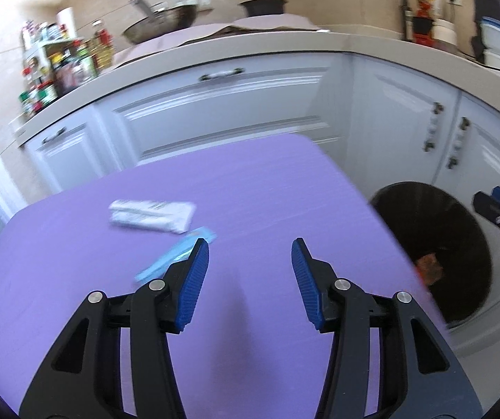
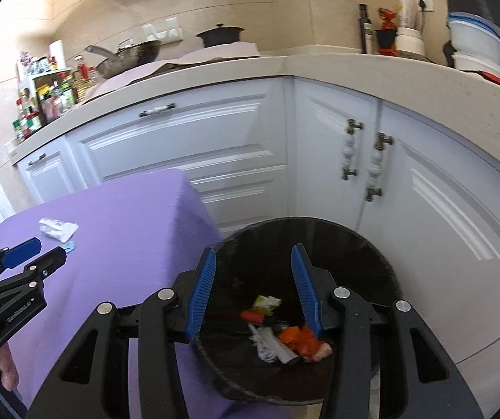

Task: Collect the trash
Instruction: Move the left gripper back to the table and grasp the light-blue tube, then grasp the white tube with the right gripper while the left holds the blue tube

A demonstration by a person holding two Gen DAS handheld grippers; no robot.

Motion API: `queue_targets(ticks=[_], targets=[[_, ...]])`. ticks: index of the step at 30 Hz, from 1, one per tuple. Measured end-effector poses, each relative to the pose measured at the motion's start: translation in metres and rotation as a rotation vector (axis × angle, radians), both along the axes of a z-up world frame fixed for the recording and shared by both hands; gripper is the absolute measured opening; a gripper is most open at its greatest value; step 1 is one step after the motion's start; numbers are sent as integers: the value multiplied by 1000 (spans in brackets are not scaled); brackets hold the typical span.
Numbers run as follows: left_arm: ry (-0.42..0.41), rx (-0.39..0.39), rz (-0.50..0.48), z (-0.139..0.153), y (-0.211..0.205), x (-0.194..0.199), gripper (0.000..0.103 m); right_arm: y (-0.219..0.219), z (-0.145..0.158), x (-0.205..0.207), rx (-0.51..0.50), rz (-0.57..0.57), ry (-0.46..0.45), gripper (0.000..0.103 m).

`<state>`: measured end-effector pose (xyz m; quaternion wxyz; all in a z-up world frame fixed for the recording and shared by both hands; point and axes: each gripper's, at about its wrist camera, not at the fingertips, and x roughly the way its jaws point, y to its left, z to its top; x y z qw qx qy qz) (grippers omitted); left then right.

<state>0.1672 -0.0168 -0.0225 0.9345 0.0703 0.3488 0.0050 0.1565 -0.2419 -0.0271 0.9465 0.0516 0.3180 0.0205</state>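
Observation:
A crumpled white wrapper (image 1: pixel 152 215) and a light blue packet (image 1: pixel 175 258) lie on the purple table (image 1: pixel 250 192). My left gripper (image 1: pixel 250 248) is open and empty above the table, just right of the blue packet. My right gripper (image 2: pixel 252 256) is open and empty above the black trash bin (image 2: pixel 372 251), which holds several pieces of trash (image 2: pixel 285 337). The bin (image 1: pixel 435 244) stands on the floor to the right of the table. The white wrapper (image 2: pixel 58 228) and the left gripper (image 2: pixel 37 251) also show in the right wrist view.
White kitchen cabinets (image 2: pixel 215 146) with a counter (image 2: pixel 354 66) stand behind the table and bin. On the counter are a spice rack (image 1: pixel 58 70), a pan (image 1: pixel 161 22), a dark pot (image 1: pixel 264 5) and white containers (image 2: pixel 477 45).

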Motion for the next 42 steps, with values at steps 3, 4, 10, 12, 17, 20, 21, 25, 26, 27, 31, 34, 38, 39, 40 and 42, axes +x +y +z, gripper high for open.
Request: queue_targets(ticks=[3, 4, 10, 12, 17, 20, 21, 25, 26, 27, 31, 34, 38, 39, 40, 42], targets=[[7, 6, 43, -3, 21, -1, 48, 16, 1, 3, 0, 35, 2, 46], [10, 6, 55, -4, 28, -1, 48, 20, 1, 3, 1, 44, 3, 46], [34, 4, 104, -12, 60, 9, 56, 49, 4, 9, -2, 108, 6, 47], [48, 15, 104, -15, 65, 17, 57, 57, 4, 11, -2, 124, 9, 47], [104, 18, 68, -26, 70, 33, 57, 75, 5, 17, -7, 157, 12, 49], [136, -3, 28, -31, 69, 40, 57, 83, 6, 21, -12, 171, 14, 49], [144, -4, 18, -32, 69, 42, 57, 85, 6, 22, -15, 176, 15, 50], [166, -19, -7, -35, 68, 45, 44, 91, 4, 25, -15, 187, 20, 50], [173, -23, -9, -37, 67, 45, 38, 93, 3, 26, -15, 189, 22, 50], [181, -28, -13, -38, 67, 46, 30, 94, 3, 26, -15, 192, 25, 50], [179, -25, -36, -37, 64, 42, 11, 98, 0, 27, -17, 199, 32, 50], [168, -25, -44, -36, 63, 37, 9, 100, 0, 28, -18, 203, 36, 50], [153, -37, -39, -33, 66, 26, 9, 105, -1, 28, -22, 213, 38, 50], [149, -42, -34, -33, 68, 22, 8, 106, -1, 28, -23, 215, 38, 50], [146, -46, -28, -32, 71, 19, 8, 108, -1, 29, -23, 220, 39, 50], [141, -50, -10, -30, 77, 11, 8, 114, -1, 30, -27, 233, 41, 50]])
